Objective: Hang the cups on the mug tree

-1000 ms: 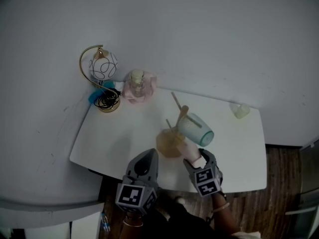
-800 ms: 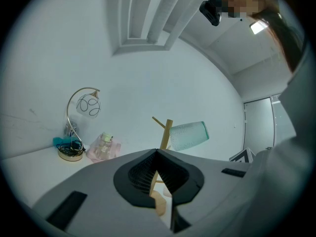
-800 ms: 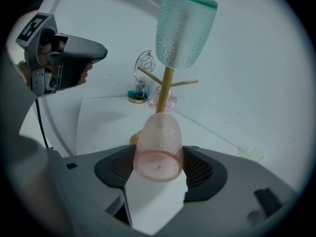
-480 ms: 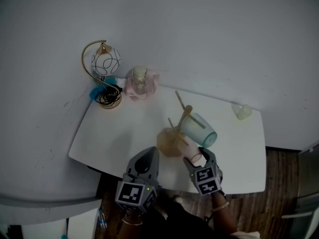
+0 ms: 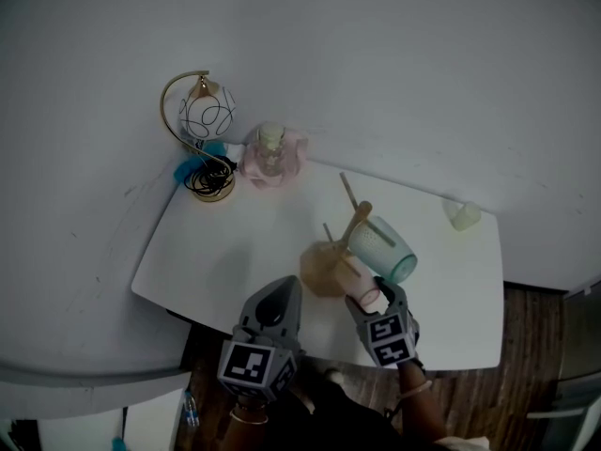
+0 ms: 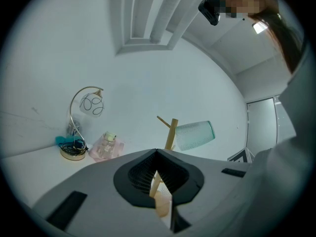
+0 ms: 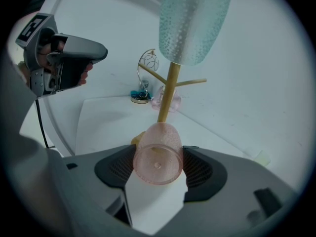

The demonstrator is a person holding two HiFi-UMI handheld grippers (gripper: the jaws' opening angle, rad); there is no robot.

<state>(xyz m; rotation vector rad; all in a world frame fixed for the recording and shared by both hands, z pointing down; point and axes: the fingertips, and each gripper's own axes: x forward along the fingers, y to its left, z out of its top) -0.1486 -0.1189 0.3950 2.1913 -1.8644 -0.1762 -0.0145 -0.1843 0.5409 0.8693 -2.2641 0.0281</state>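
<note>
Holding position at the 6 o'clock edge of the white tabletop [image 5: 235,252], both claws point toward the wall at 12 o'clock.

Right claw [image 7: 159,157]: the jaws stand wide, one pad pressed against each side of a pink cup [image 7: 157,147]. The cup lies on its side in the grip, with its closed base toward the claw's camera and its mouth toward the mug tree [image 7: 168,95]. From above, the cup sits just beside the tree's base, at about 4 o'clock of it. Contact with a peg cannot be confirmed.

Left claw [image 6: 157,151]: the jaw tips are pressed together with nothing between them. It hangs at 7 o'clock of the tree base, apart from it.

Mug tree: it is wooden and upright, a little toward 5 o'clock from the tabletop's centre. A teal cup [image 5: 385,250] hangs on an upper peg, tilted, with its mouth toward 4 o'clock.

Other items:
- A lamp [image 5: 202,130] with a gold arc and a wire-patterned globe stands in the 10 o'clock corner, with a black cord coiled on its foot.
- A pink bottle [image 5: 270,156] stands just beside the lamp, at 11 o'clock.
- A small pale object [image 5: 463,215] sits at 2 o'clock, well apart from everything else.
</note>
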